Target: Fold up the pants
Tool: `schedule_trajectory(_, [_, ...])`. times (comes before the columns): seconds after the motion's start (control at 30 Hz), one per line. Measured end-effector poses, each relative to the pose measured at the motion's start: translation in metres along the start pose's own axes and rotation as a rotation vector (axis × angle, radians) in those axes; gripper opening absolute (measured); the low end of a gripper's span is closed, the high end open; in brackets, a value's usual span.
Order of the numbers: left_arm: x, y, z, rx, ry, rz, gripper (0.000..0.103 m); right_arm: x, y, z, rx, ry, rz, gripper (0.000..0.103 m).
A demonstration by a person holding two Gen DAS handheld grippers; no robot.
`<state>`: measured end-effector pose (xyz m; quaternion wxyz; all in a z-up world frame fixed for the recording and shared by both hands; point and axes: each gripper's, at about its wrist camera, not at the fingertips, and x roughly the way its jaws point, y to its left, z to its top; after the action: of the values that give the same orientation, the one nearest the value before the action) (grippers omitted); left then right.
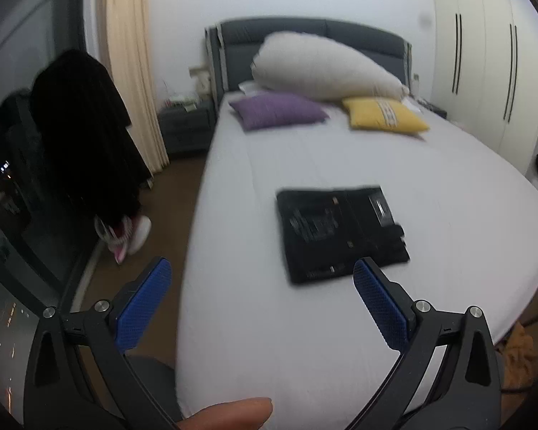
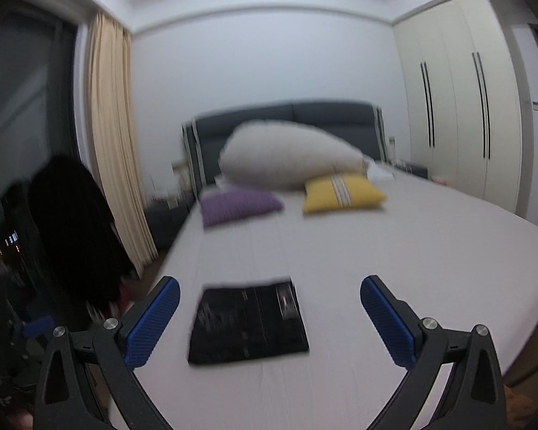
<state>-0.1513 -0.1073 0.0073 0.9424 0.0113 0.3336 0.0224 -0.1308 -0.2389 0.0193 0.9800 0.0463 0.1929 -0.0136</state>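
While both of your grippers hang above the near end of the bed, the pants lie ahead of them on the pale sheet, already reduced to a compact dark rectangle. Your left gripper stands wide, its blue pads well apart with nothing between them. Your right gripper is likewise spread to its fullest and empty. Neither touches the cloth.

From the left wrist view, the pants sit just beyond and slightly right of the jaws, with the right fingertip close to the bundle's near right corner. From the right wrist view, the pants sit almost centred between the fingers, a little to the left, with the near edge closest to you. Its long side seems to run left to right across the bed, though blur softens the outline. Neither hand looks clearly nearer.

Open sheet surrounds the bundle on every side. The bed's left edge drops to the floor not far from it. At the far end, well clear, lie a purple cushion, a yellow cushion and a large white pillow.

The fold looks finished or nearly so.
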Motion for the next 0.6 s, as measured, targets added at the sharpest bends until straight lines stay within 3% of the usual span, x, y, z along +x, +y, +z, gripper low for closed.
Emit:
schedule_trajectory(0.2, [0.039,-0.010,-0.014,-0.008,0.068,-0.032,0.103,0.022,0.006,-0.028,-0.008,0.153,-0.027,0.103])
schedule_trajectory(0.6, [0.074,-0.009,-0.020,-0.036,0.125,-0.027,0.103,0.037,0.006,-0.052,-0.023,0.245,-0.051,0.103])
